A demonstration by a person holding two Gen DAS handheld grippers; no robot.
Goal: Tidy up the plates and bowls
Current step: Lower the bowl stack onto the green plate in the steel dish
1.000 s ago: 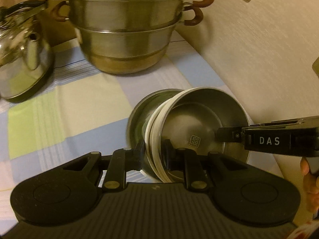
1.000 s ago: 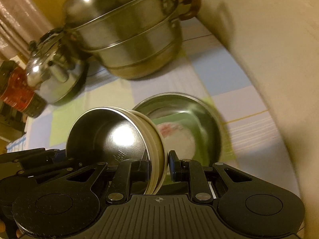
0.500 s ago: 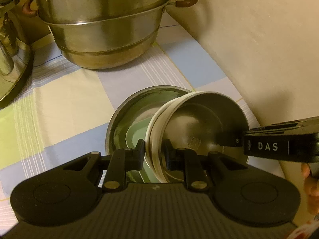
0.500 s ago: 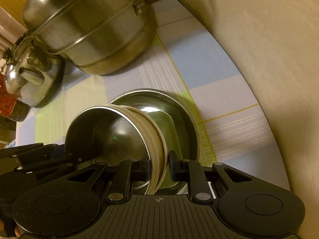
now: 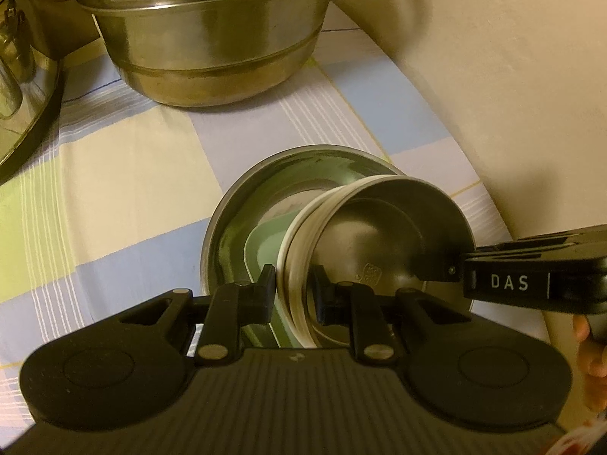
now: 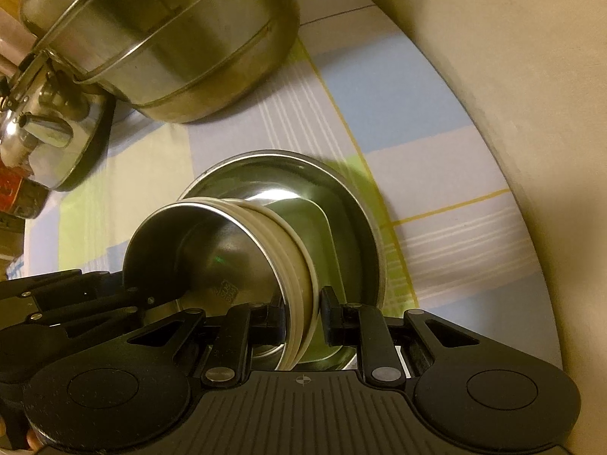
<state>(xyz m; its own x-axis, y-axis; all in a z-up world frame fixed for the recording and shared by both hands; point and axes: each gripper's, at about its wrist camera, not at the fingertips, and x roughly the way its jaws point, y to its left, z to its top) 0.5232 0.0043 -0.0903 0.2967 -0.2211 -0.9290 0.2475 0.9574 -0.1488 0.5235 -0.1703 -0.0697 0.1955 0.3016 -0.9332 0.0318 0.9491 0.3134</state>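
A stack of nested bowls (image 5: pixel 383 239), steel inside with cream rims, is held on edge between both grippers. My left gripper (image 5: pixel 294 292) is shut on its rim. My right gripper (image 6: pixel 301 316) is shut on the opposite rim of the same stack (image 6: pixel 212 254); it also shows in the left wrist view (image 5: pixel 531 280). The stack hangs just over a wide steel bowl (image 5: pixel 242 223) on the table, which holds a pale green dish (image 5: pixel 265 242). The wide bowl (image 6: pixel 341 185) and green dish (image 6: pixel 318 223) show in the right wrist view too.
A large steel steamer pot (image 5: pixel 212 34) with brown handles stands behind on the checked tablecloth (image 5: pixel 114 174). A steel kettle (image 6: pixel 41 132) sits at the left. A cream wall (image 5: pixel 493 76) runs close along the right side.
Both grippers have carried the stack forward and down, closer over the wide bowl. The steamer pot now looms nearer. Both grips are unchanged.
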